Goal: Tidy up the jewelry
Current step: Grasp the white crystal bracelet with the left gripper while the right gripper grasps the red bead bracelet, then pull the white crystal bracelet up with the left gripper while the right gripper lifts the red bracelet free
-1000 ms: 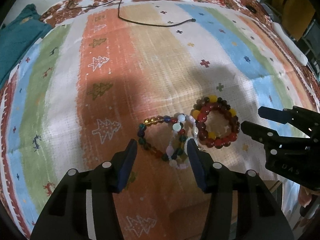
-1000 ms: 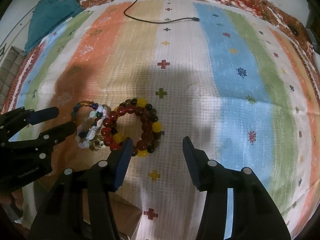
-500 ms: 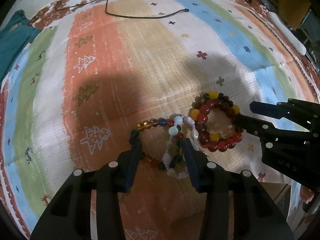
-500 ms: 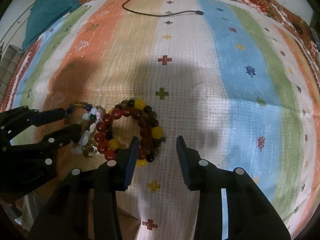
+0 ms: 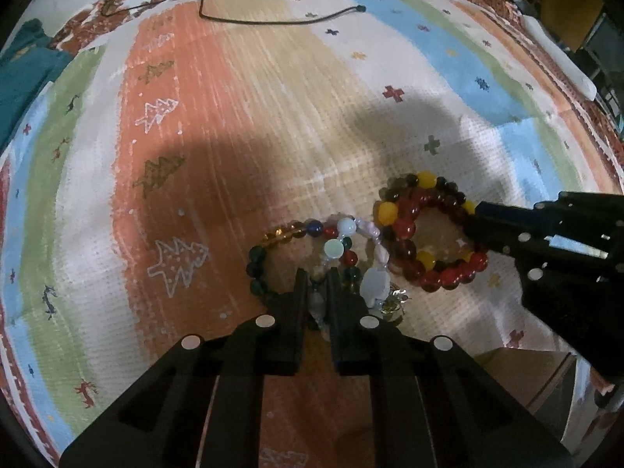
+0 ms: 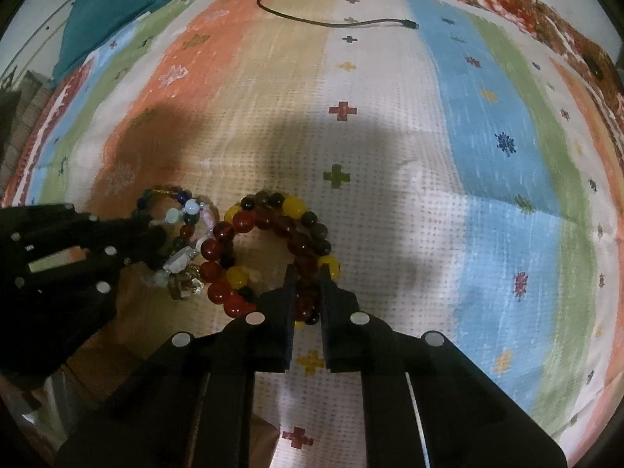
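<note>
Tangled bead bracelets lie on the striped cloth [image 5: 241,89]. The multicoloured bracelet [image 5: 292,230] [image 6: 183,210] overlaps a pale white and pink strand [image 5: 376,288]. My left gripper [image 5: 316,286] points down and is shut on the near side of that pair, with a pale bead and a dark green one pinched between its fingers. Just to their right lies the red and yellow bracelet [image 5: 405,210] [image 6: 241,218]. My right gripper [image 6: 308,284] is shut on its right side. Each gripper shows in the other's view: the right gripper [image 5: 474,218], the left gripper [image 6: 156,238].
A black cable [image 5: 273,21] [image 6: 331,23] trails across the cloth's far side. A teal garment [image 5: 23,78] [image 6: 109,7] lies at the far left edge. A brown cardboard-like surface [image 5: 522,366] shows under the cloth's near edge. A small gold charm [image 6: 183,288] sits among the beads.
Both grippers went from wide open to shut, each closing on a bracelet. Both also came slightly closer to the beads.
</note>
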The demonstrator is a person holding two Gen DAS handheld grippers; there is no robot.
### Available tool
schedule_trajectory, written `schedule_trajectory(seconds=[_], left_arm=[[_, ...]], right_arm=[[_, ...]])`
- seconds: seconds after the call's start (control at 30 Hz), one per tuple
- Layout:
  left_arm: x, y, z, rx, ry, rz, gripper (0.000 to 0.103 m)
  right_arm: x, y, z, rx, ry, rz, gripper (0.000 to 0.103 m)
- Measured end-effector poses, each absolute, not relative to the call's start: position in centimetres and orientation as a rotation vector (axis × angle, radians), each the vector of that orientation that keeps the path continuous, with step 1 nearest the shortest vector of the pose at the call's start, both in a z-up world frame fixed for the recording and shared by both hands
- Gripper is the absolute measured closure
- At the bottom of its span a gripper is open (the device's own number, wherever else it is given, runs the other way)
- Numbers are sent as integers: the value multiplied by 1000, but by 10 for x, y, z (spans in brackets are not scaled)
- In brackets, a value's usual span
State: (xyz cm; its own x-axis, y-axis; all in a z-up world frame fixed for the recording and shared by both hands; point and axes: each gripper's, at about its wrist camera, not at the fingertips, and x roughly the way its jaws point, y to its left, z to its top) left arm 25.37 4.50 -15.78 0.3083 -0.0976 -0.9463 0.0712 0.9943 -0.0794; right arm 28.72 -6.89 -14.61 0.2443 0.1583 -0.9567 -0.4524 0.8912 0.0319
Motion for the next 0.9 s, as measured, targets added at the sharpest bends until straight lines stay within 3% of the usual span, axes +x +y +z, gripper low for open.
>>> schedule_trajectory(seconds=[0.13, 0.2, 0.63, 0.67, 0.7, 0.73, 0.77, 0.9], left_arm=[[253, 44, -153, -24, 1243, -111, 93], [253, 44, -153, -24, 1246, -109, 93], [252, 44, -136, -42, 1209, -102, 93], [252, 44, -137, -40, 1211, -100, 93], [252, 44, -138, -38, 1215, -99, 93], [252, 44, -139, -35, 1219, -97, 93], [252, 45, -140, -32, 1224, -95, 93], [251, 45, -144, -22, 1232, -89, 93]], right_arm=[[289, -70, -142, -267, 1254, 422, 92], [289, -73, -139, -258, 1246, 418, 103], [290, -78, -130, -233, 1247, 397, 102], [291, -79, -130, -227, 1248, 393, 100], [291, -80, -129, -223, 1247, 389, 91], [290, -80, -128, -218, 1242, 394, 57], [289, -78, -127, -220, 1237, 404, 50], [289, -75, -129, -237, 1237, 401, 51]])
